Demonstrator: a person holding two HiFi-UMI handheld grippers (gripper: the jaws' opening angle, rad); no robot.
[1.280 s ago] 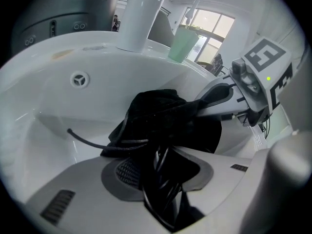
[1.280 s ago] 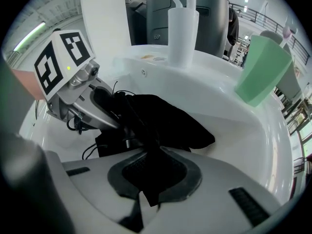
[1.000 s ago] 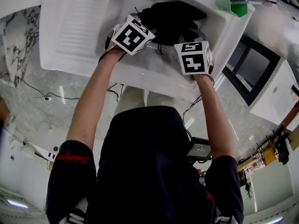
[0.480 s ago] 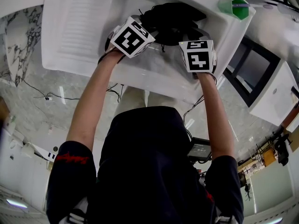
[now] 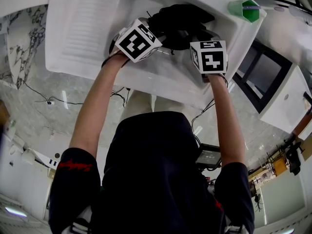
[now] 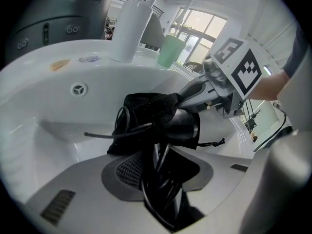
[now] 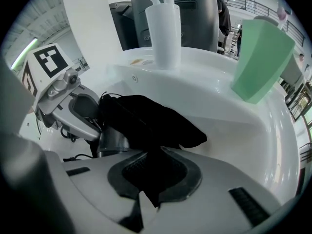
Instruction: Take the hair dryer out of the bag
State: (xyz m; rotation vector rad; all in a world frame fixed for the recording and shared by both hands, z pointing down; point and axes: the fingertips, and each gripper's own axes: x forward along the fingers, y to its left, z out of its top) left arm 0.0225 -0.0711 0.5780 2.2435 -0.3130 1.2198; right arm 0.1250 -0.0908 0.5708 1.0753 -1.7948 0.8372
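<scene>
Status: partway, not out yet.
- bag point(image 6: 146, 108) lies in the sink point(image 6: 58, 106) basin, black drawstring type. Grey barrel of the hair dryer point(image 6: 184, 126) pokes out of its mouth, the rest still under fabric.
- left tool point(image 6: 159, 167): jaws fairly wide, clamped on a bundle of black cord point(image 6: 163, 194) running into the bag. Looks like the dryer's cable; can't tell if the handle is in there too.
- right tool point(image 7: 153, 172): jaws nearly together, pinching a fold of the bag fabric.
- Left to do, my read: pull the two apart so the body slides clear, then set the dryer down.

Text: no brand or label legible on dryer, bag or green cup point(image 7: 261, 62). Only square marker patterns on the tool cubes.
</scene>
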